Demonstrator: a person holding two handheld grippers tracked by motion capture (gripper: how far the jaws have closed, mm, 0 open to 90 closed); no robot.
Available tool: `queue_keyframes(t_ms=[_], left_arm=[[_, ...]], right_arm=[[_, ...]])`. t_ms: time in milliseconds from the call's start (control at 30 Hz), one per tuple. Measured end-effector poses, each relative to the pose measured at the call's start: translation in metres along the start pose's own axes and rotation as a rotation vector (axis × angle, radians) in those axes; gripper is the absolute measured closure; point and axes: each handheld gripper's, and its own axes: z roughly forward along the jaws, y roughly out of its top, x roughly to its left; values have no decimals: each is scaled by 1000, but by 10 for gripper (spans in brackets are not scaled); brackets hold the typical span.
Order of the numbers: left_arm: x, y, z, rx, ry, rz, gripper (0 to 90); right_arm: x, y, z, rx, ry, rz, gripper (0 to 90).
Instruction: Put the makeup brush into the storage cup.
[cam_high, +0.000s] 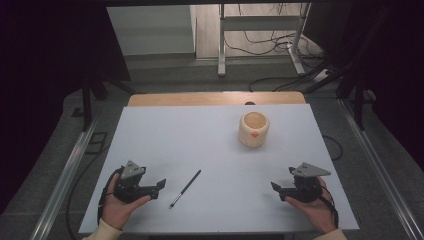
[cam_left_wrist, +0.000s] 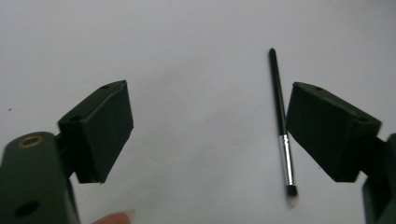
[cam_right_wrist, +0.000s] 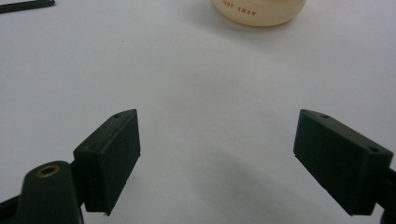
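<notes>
A thin black brush (cam_high: 185, 188) is seen lying flat on the white table (cam_high: 200, 140), nearer than the cream cup (cam_high: 254, 129). Left gripper (cam_high: 160, 186) and right gripper (cam_high: 276, 187) are held spread wide, nothing pinched.

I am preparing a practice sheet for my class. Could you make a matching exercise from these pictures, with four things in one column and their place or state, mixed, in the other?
Things:
1. brush
2. cup
3. left claw
4. right claw

Place or state:
a. upright, far part of the table, right of the middle
b. open, near right, holding nothing
c. lying flat near the front, left of the middle
d. open, near left, beside the brush

Pairs: 1-c, 2-a, 3-d, 4-b
</notes>
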Motion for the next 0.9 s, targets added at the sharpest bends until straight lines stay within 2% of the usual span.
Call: queue_keyframes(t_ms=[300,400,433,600,900], left_arm=[[-14,9,0,22,-9,19,166],[-17,13,3,25,-22,7,156],[-18,14,5,31,-22,6,155],[-23,18,11,51,-38,0,145],[-30,27,24,93,-64,-21,132]], right_arm=[[1,1,0,1,6,-1,151],[0,0,0,0,9,1,152],[-1,0,0,-8,24,14,151],[-1,0,-1,-9,13,12,152],[-1,0,0,-7,22,17,152]])
